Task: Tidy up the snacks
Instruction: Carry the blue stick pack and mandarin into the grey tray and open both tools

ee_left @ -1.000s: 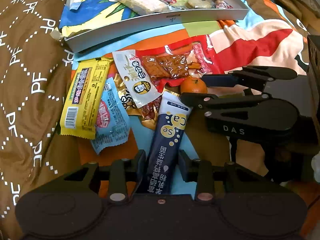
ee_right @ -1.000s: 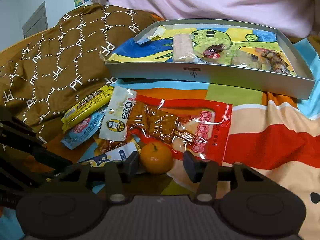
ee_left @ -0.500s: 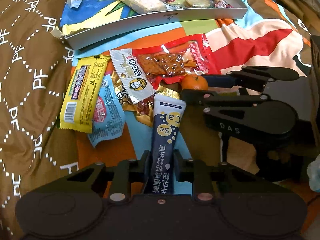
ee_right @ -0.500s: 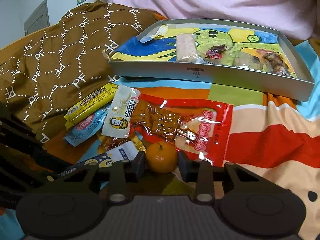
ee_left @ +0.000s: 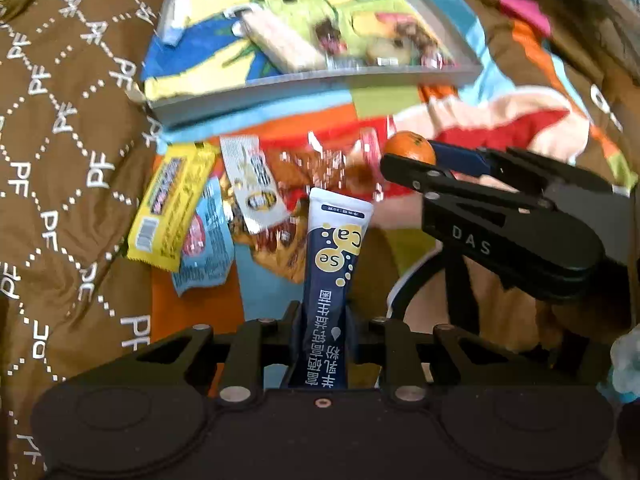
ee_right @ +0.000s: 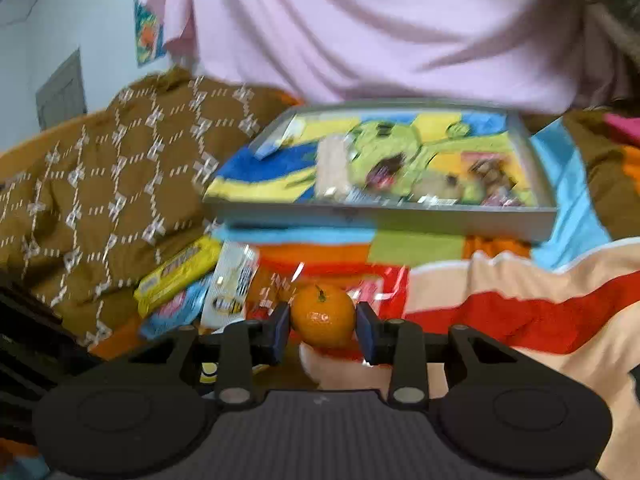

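Observation:
My left gripper (ee_left: 320,320) is shut on a dark blue and white snack stick pack (ee_left: 334,264) and holds it lifted over the pile. My right gripper (ee_right: 322,326) is shut on a small orange mandarin (ee_right: 323,316), raised off the blanket; it also shows in the left wrist view (ee_left: 410,148). A grey tray (ee_right: 384,218) with a cartoon lining holds a pale wafer bar (ee_right: 334,168) and several small snacks. On the blanket lie a yellow bar (ee_left: 170,208), a light blue packet (ee_left: 204,256), a white packet (ee_left: 254,184) and a red packet (ee_right: 390,284).
A brown patterned quilt (ee_left: 60,160) rises on the left. A colourful striped blanket (ee_right: 520,300) covers the surface. A person in a pink shirt (ee_right: 380,28) sits behind the tray. The right gripper's black body (ee_left: 512,232) is close to the right of the left gripper.
Both grippers closed on their items and lifted: the left raised the blue stick pack, the right picked the mandarin up off the blanket. Both views now look higher and toward the tray.

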The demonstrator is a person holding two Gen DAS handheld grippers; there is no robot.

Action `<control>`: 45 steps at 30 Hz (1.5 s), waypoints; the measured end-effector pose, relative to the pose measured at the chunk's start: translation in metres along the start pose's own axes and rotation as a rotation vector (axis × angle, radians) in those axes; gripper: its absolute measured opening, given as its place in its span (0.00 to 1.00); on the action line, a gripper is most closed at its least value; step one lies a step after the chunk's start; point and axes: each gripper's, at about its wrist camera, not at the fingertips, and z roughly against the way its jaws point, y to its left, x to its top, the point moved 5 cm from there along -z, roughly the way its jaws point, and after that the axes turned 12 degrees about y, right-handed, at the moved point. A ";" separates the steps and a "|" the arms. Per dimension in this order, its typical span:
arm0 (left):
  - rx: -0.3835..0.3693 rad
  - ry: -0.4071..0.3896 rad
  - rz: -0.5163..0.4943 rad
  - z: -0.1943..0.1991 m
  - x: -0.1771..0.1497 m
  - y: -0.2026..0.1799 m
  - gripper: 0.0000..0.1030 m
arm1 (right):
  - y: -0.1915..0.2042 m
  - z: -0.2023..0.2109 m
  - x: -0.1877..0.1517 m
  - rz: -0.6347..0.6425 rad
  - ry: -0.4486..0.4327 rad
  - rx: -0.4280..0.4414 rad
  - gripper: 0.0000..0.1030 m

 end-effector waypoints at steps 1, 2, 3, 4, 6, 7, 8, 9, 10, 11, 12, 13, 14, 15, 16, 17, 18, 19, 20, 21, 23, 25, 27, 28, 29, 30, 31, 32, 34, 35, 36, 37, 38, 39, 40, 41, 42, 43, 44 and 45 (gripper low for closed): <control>0.003 -0.013 0.006 0.003 0.002 0.000 0.23 | -0.002 0.002 0.002 -0.011 -0.014 -0.003 0.38; 0.011 -0.032 0.014 0.006 0.005 0.000 0.23 | -0.005 0.005 0.004 -0.023 -0.030 -0.009 0.38; 0.021 -0.047 0.022 0.008 0.007 0.000 0.23 | -0.007 0.007 0.005 -0.031 -0.043 -0.017 0.38; 0.032 -0.062 0.031 0.011 0.010 0.000 0.23 | -0.009 0.009 0.006 -0.037 -0.056 -0.025 0.38; 0.057 -0.093 0.058 0.014 0.016 0.003 0.23 | -0.012 0.011 0.008 -0.052 -0.076 -0.038 0.38; 0.066 -0.107 0.068 0.016 0.020 0.005 0.23 | -0.014 0.012 0.009 -0.060 -0.084 -0.040 0.38; 0.077 -0.127 0.076 0.018 0.024 0.007 0.23 | -0.016 0.012 0.010 -0.070 -0.092 -0.041 0.38; 0.090 -0.151 0.085 0.021 0.029 0.008 0.23 | -0.017 0.012 0.011 -0.077 -0.099 -0.043 0.38; 0.098 -0.173 0.093 0.025 0.034 0.010 0.23 | -0.018 0.011 0.012 -0.083 -0.107 -0.046 0.38; 0.102 -0.191 0.103 0.027 0.039 0.012 0.23 | -0.019 0.010 0.014 -0.087 -0.116 -0.050 0.38; 0.107 -0.208 0.116 0.031 0.045 0.013 0.23 | -0.020 0.009 0.015 -0.091 -0.123 -0.053 0.38; 0.113 -0.229 0.131 0.034 0.052 0.016 0.23 | -0.021 0.008 0.016 -0.094 -0.131 -0.055 0.38; 0.118 -0.246 0.142 0.037 0.059 0.018 0.23 | -0.022 0.007 0.017 -0.098 -0.139 -0.057 0.38; 0.123 -0.265 0.150 0.039 0.065 0.020 0.23 | -0.023 0.005 0.018 -0.101 -0.147 -0.059 0.38; 0.132 -0.286 0.158 0.042 0.073 0.021 0.23 | -0.023 0.004 0.018 -0.103 -0.153 -0.061 0.38; 0.140 -0.307 0.167 0.044 0.081 0.024 0.23 | -0.025 0.002 0.019 -0.107 -0.159 -0.062 0.38; 0.145 -0.323 0.177 0.045 0.087 0.026 0.23 | -0.026 0.001 0.019 -0.112 -0.164 -0.063 0.38; 0.149 -0.341 0.192 0.046 0.095 0.027 0.23 | -0.028 -0.001 0.020 -0.117 -0.166 -0.061 0.38; 0.153 -0.356 0.203 0.046 0.103 0.029 0.23 | -0.030 -0.003 0.020 -0.123 -0.168 -0.062 0.38; 0.159 -0.373 0.207 0.046 0.109 0.030 0.23 | -0.032 -0.003 0.020 -0.127 -0.172 -0.067 0.38; 0.183 -0.415 0.196 0.044 0.123 0.031 0.23 | -0.037 -0.004 0.021 -0.133 -0.184 -0.082 0.38; 0.196 -0.441 0.197 0.040 0.134 0.031 0.23 | -0.043 -0.005 0.023 -0.140 -0.197 -0.092 0.38; 0.188 -0.460 0.220 0.036 0.145 0.033 0.23 | -0.048 -0.007 0.026 -0.151 -0.212 -0.098 0.38; 0.182 -0.468 0.232 0.035 0.150 0.035 0.23 | -0.050 -0.008 0.028 -0.151 -0.222 -0.101 0.39; 0.179 -0.476 0.240 0.034 0.155 0.036 0.23 | -0.051 -0.009 0.030 -0.148 -0.231 -0.105 0.39; 0.178 -0.484 0.246 0.032 0.160 0.037 0.23 | -0.051 -0.011 0.031 -0.142 -0.238 -0.111 0.39; 0.180 -0.495 0.251 0.030 0.166 0.038 0.23 | -0.051 -0.013 0.034 -0.136 -0.247 -0.117 0.39; 0.182 -0.505 0.253 0.029 0.170 0.039 0.23 | -0.051 -0.016 0.036 -0.130 -0.257 -0.120 0.39; 0.186 -0.522 0.259 0.025 0.179 0.042 0.23 | -0.050 -0.021 0.042 -0.117 -0.274 -0.121 0.39; 0.187 -0.527 0.266 0.023 0.183 0.045 0.23 | -0.049 -0.024 0.045 -0.108 -0.285 -0.121 0.39; 0.186 -0.529 0.273 0.020 0.186 0.048 0.23 | -0.049 -0.027 0.047 -0.102 -0.295 -0.119 0.39; 0.186 -0.530 0.279 0.017 0.189 0.052 0.23 | -0.048 -0.032 0.050 -0.099 -0.300 -0.118 0.39; 0.187 -0.530 0.285 0.013 0.191 0.055 0.23 | -0.049 -0.036 0.053 -0.099 -0.300 -0.118 0.39; 0.190 -0.532 0.293 0.010 0.194 0.058 0.23 | -0.047 -0.041 0.055 -0.097 -0.305 -0.122 0.39; 0.192 -0.531 0.306 0.005 0.197 0.061 0.23 | -0.046 -0.044 0.057 -0.090 -0.312 -0.127 0.39; 0.190 -0.529 0.316 0.001 0.199 0.063 0.23 | -0.045 -0.047 0.060 -0.082 -0.317 -0.133 0.39; 0.186 -0.526 0.330 -0.003 0.202 0.067 0.23 | -0.044 -0.051 0.062 -0.077 -0.323 -0.135 0.39; 0.186 -0.523 0.345 -0.008 0.204 0.070 0.23 | -0.043 -0.053 0.064 -0.076 -0.329 -0.136 0.39; 0.188 -0.521 0.355 -0.011 0.206 0.072 0.23 | -0.042 -0.056 0.066 -0.074 -0.332 -0.136 0.39; 0.190 -0.520 0.363 -0.014 0.207 0.074 0.23 | -0.042 -0.059 0.068 -0.073 -0.333 -0.136 0.39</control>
